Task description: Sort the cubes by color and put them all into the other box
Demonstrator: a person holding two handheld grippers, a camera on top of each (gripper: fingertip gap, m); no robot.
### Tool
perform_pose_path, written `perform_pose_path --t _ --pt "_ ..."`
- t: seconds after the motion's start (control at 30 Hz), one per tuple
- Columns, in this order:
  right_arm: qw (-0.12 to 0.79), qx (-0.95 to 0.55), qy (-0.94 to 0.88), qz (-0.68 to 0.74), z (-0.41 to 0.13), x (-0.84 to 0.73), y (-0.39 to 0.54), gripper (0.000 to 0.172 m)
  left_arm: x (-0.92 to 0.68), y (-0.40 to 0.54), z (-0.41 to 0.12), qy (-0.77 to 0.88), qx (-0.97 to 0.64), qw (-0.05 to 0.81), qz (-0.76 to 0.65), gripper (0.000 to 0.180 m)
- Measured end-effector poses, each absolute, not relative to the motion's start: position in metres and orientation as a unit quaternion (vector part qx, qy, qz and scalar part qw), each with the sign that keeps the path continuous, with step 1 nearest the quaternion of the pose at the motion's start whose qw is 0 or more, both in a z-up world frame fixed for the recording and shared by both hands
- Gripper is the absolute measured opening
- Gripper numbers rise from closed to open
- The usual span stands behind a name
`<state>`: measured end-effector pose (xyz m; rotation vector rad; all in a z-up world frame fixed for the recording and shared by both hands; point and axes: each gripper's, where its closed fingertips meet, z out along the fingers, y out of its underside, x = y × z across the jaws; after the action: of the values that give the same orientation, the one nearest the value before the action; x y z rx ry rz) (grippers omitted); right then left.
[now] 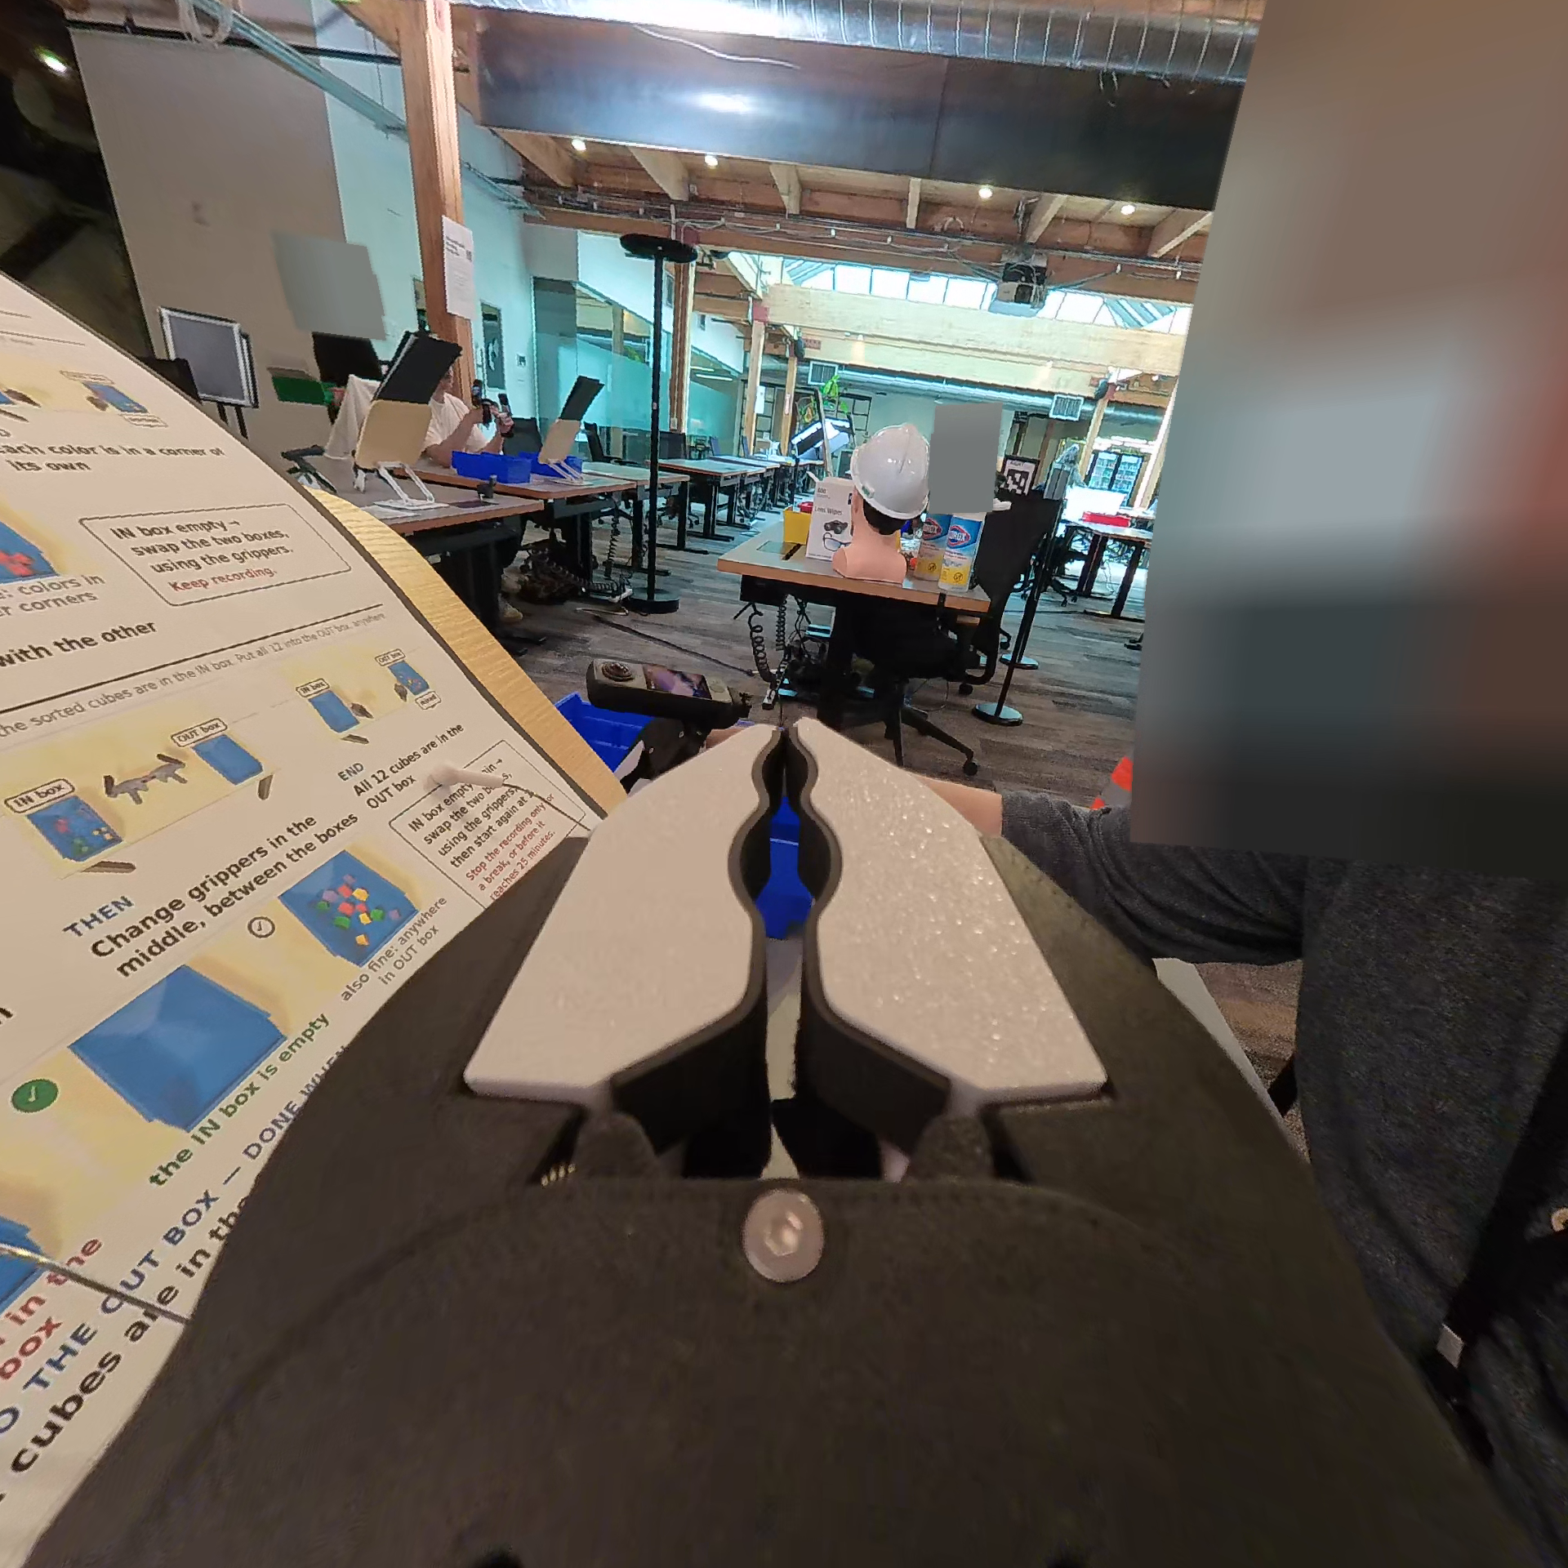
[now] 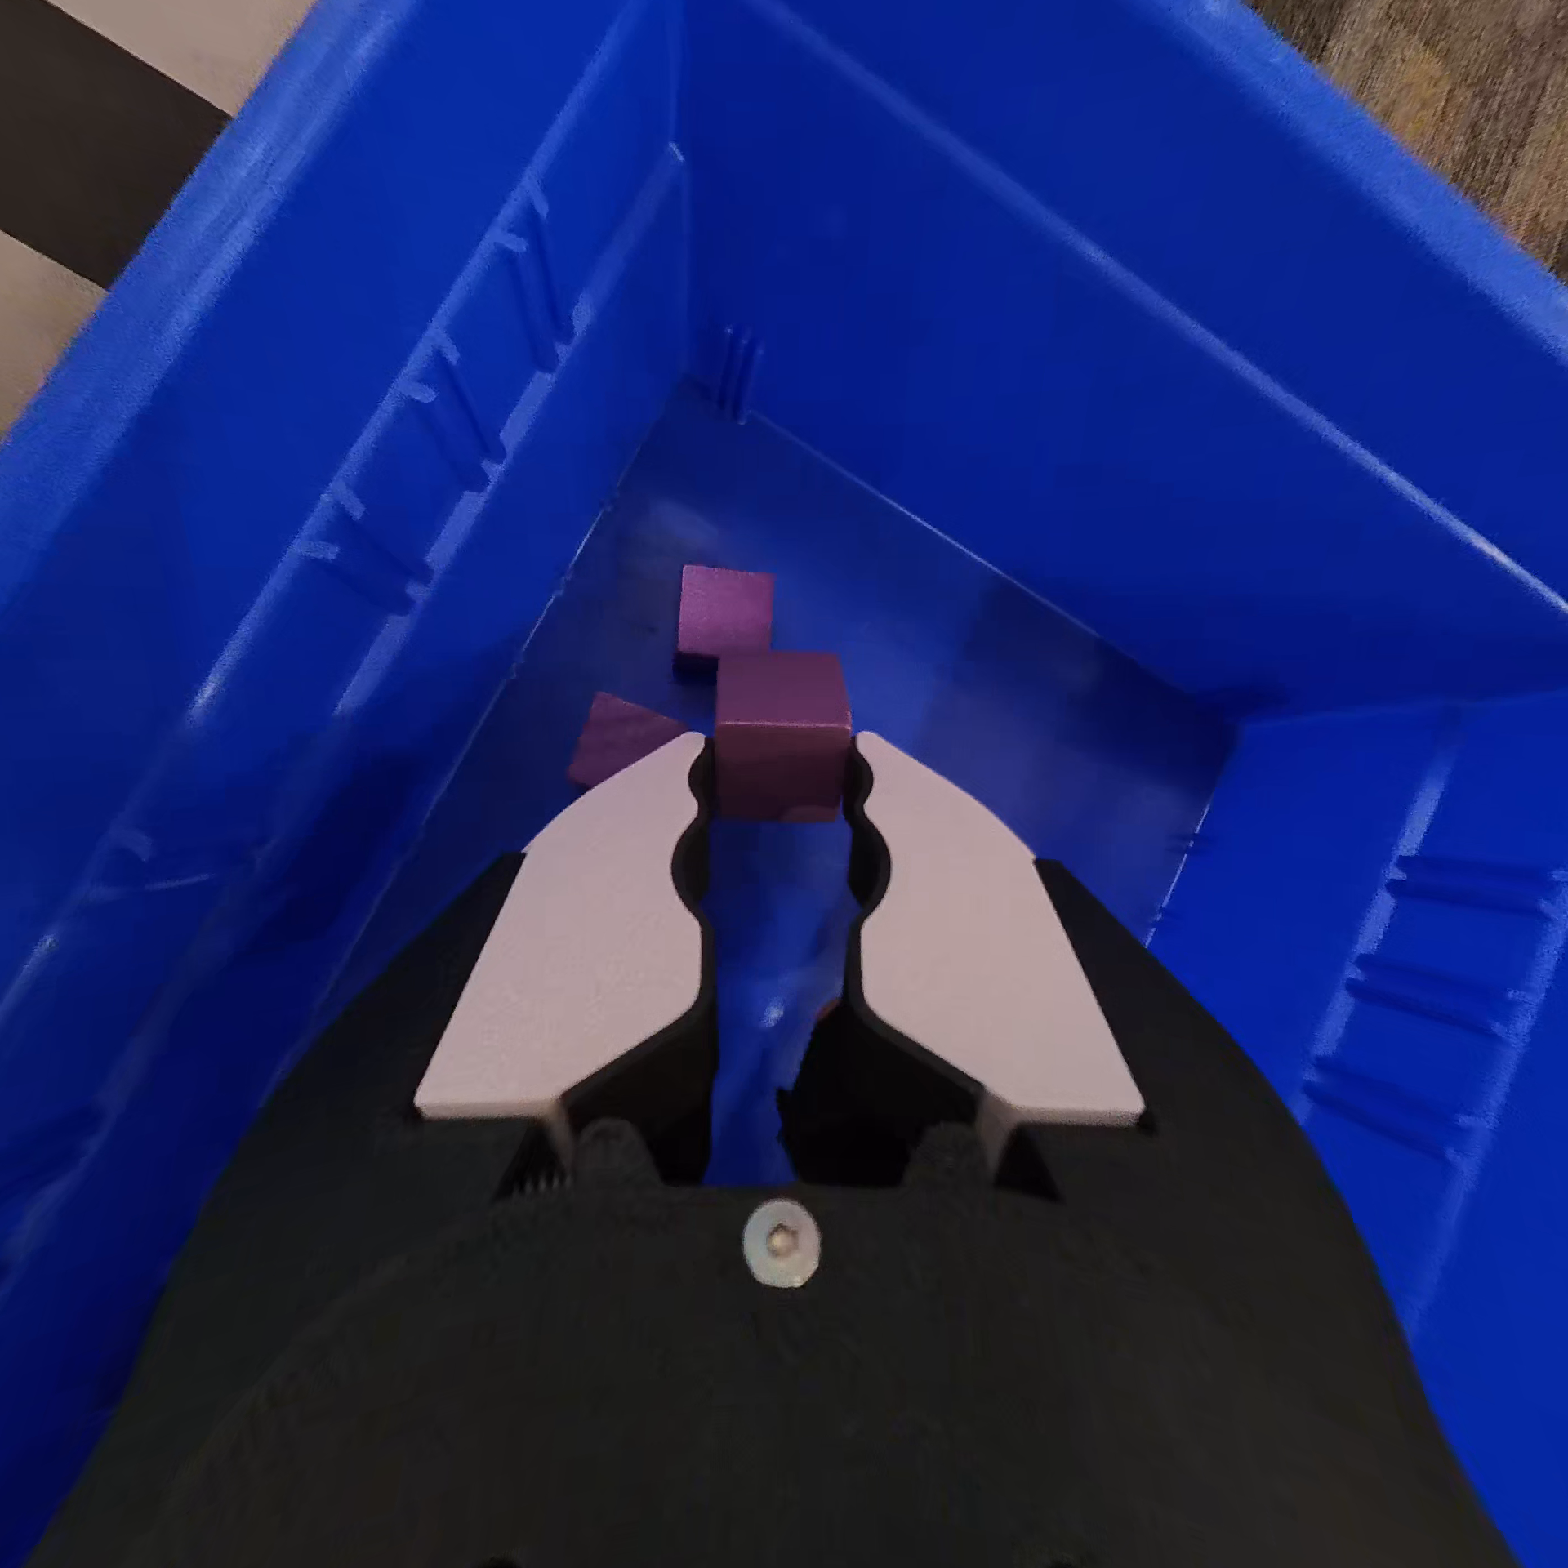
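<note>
In the right wrist view my right gripper point(image 2: 781, 751) is inside a blue box point(image 2: 1018, 339), near one of its corners. It is shut on a purple cube point(image 2: 779, 704), with a pad pressing on each side. The cube hangs a little above the box floor. Two more purple cubes lie on the floor by the corner, one beyond the held cube point(image 2: 725, 619) and one to its left point(image 2: 615, 738). In the left wrist view my left gripper point(image 1: 785, 736) is shut and empty, with its fingertips touching. It is raised and looks across the room. A blue box point(image 1: 594, 730) shows behind its fingers.
A board with a printed instruction sheet point(image 1: 212, 764) stands close on the left. The right gripper's camera point(image 1: 662, 683) and a person's grey sleeve point(image 1: 1188, 891) lie beyond the left fingers. Desks, chairs and a mannequin head with a white hard hat point(image 1: 887, 501) stand farther off.
</note>
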<state>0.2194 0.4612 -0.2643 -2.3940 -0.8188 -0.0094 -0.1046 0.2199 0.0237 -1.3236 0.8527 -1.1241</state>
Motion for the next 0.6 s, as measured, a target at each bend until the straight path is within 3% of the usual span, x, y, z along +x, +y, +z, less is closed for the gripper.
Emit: perform_pose_path --t 0.2,0.37,0.57,0.6 --pt "0.299 -0.905 -0.303 -0.005 -0.266 0.223 0.462 0.035 -0.105 0.220 0.023 0.365 -0.566 0.565 -0.476 0.000" --pt "0.341 -0.896 -0.283 0.024 -0.238 0.223 0.464 0.036 -0.118 0.226 0.026 0.357 -0.574 0.581 -0.453 0.000" --pt "0.398 -0.873 -0.280 0.038 -0.198 0.217 0.463 0.033 -0.187 0.261 0.020 0.318 -0.646 0.628 -0.295 0.000" --pt "0.405 -0.869 -0.283 0.040 -0.194 0.214 0.463 0.032 -0.202 0.267 0.017 0.310 -0.661 0.629 -0.266 0.007"
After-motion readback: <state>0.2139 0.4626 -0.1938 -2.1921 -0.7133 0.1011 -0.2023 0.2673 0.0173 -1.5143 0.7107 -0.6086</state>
